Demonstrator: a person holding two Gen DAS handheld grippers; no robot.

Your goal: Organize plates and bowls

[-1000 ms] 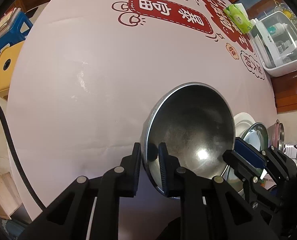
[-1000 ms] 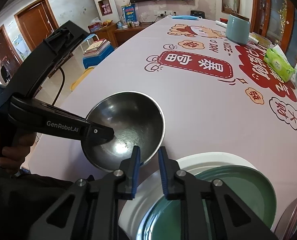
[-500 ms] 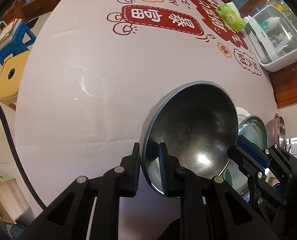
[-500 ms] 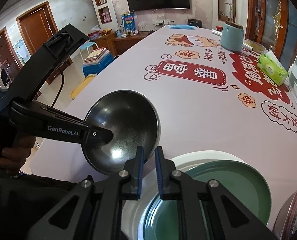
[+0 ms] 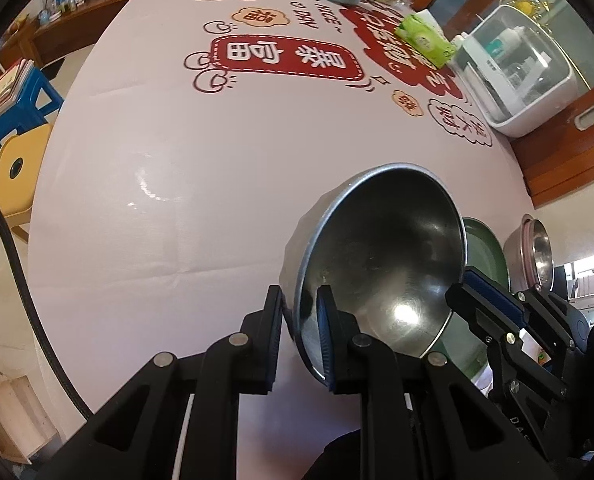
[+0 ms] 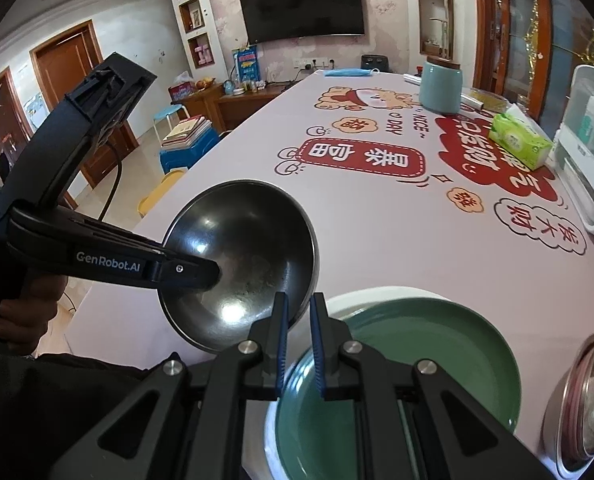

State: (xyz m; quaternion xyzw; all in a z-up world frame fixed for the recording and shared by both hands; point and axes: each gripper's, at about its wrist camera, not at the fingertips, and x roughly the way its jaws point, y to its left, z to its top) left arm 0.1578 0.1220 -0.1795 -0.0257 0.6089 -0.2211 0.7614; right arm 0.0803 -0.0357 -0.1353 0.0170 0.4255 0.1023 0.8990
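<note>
My left gripper [image 5: 299, 312] is shut on the rim of a steel bowl [image 5: 381, 264], holding it tilted above the table's near edge. The bowl also shows in the right wrist view [image 6: 249, 252], with the left gripper [image 6: 193, 270] clamped on its left rim. My right gripper [image 6: 297, 320] is nearly closed and empty, just right of the bowl, above a green plate [image 6: 417, 364] that lies on a white plate [image 6: 377, 294]. A second steel bowl with a pink rim [image 6: 585, 404] sits at the far right.
The table [image 5: 177, 168] has a pink cloth with red print. A teal canister [image 6: 441, 86], a green tissue pack [image 6: 519, 140] and a white appliance [image 6: 593, 148] stand along the far and right side. Stools [image 5: 13, 120] stand left of the table.
The left gripper has raised the steel bowl and moved it a little right, toward the plates. The right gripper's fingers have come slightly closer together.
</note>
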